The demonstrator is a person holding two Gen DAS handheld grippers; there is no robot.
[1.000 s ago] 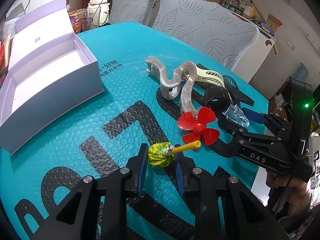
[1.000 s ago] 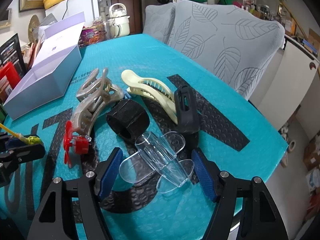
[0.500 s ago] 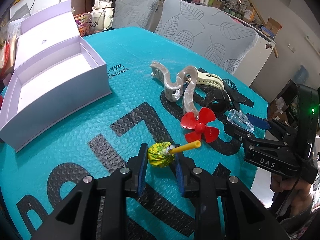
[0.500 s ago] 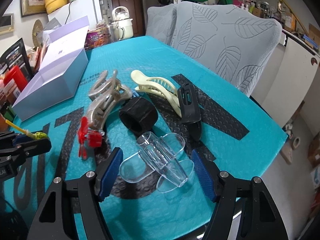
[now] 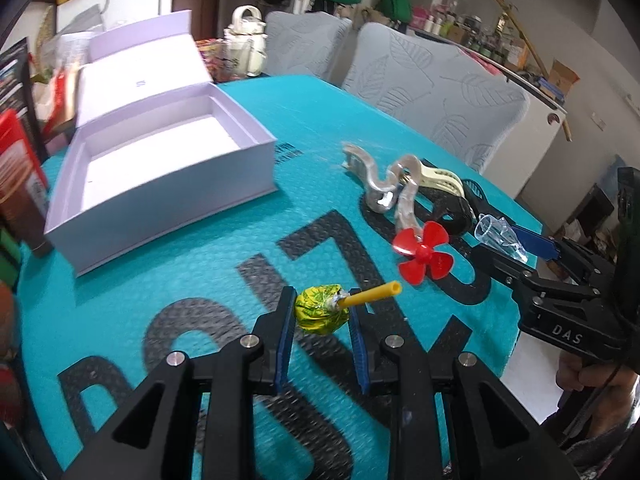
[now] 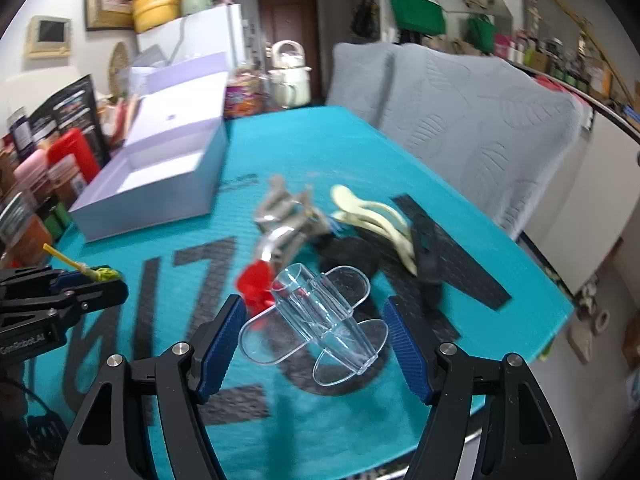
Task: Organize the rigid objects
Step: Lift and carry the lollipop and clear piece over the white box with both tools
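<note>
Left claw [image 5: 320, 312] pinches a yellow-green wrapped lollipop [image 5: 320, 310], yellow stick.

three hair clips [image 5: 384, 184] – one box [image 5: 160, 168]

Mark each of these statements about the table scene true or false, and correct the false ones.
1. The left tool is shut on a lollipop. True.
2. The lavender box already holds a hair clip. False: its inside shows nothing; the clips lie on the mat.
3. The right tool holds a clear plastic piece lifted off the teal mat. True.
4. The red propeller sits inside the box. False: it lies on the mat beside the pearly claw clip.
</note>
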